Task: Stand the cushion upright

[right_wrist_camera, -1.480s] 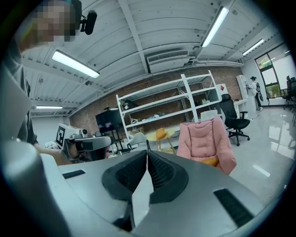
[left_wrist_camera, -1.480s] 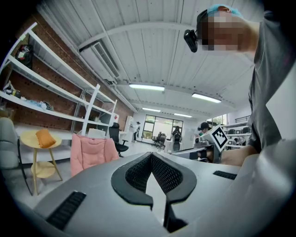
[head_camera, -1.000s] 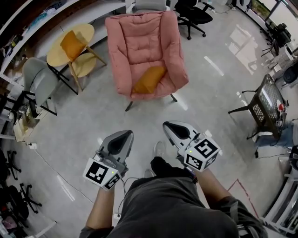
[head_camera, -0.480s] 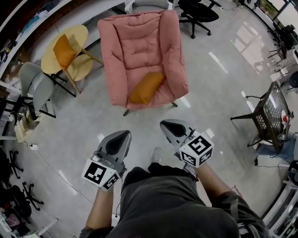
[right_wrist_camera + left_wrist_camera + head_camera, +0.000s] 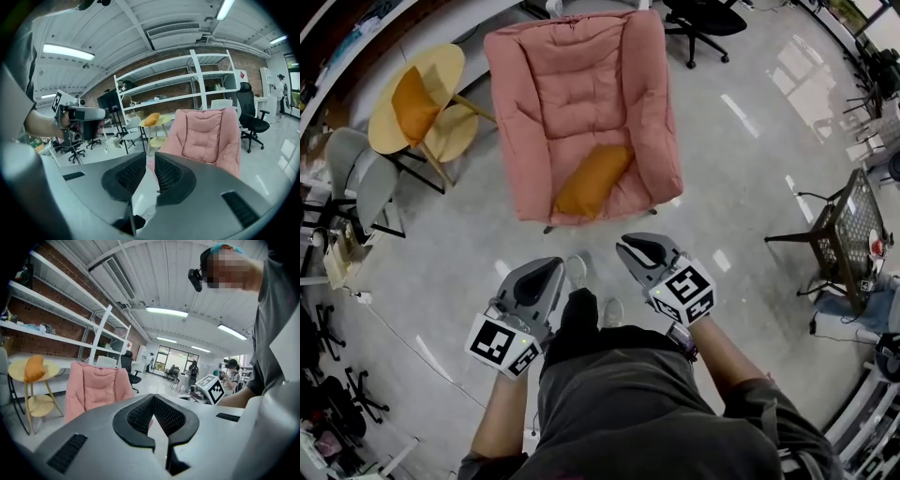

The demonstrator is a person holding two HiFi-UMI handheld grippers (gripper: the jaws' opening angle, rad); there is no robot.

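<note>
An orange cushion [image 5: 592, 181] lies flat and slanted on the seat of a pink armchair [image 5: 581, 94], near the seat's front edge. My left gripper [image 5: 546, 272] is held over the floor just short of the chair's front, shut and empty. My right gripper [image 5: 637, 248] hovers beside it, a little nearer the chair, also shut with nothing in it. In the left gripper view the left gripper [image 5: 152, 399] points toward the armchair [image 5: 96, 390]. The right gripper [image 5: 151, 157] faces the armchair [image 5: 206, 133] in its own view. Both grippers' jaws hide the cushion in those views.
A round yellow side table [image 5: 441, 70] with another orange cushion [image 5: 411, 103] on it stands left of the armchair, with a grey chair [image 5: 356, 178] beside it. A black office chair [image 5: 703, 19] is behind on the right. A black wire stool [image 5: 844, 220] stands at far right.
Both grippers have moved forward toward the armchair, which now sits closer and larger in the head view. The cushion has not moved.
</note>
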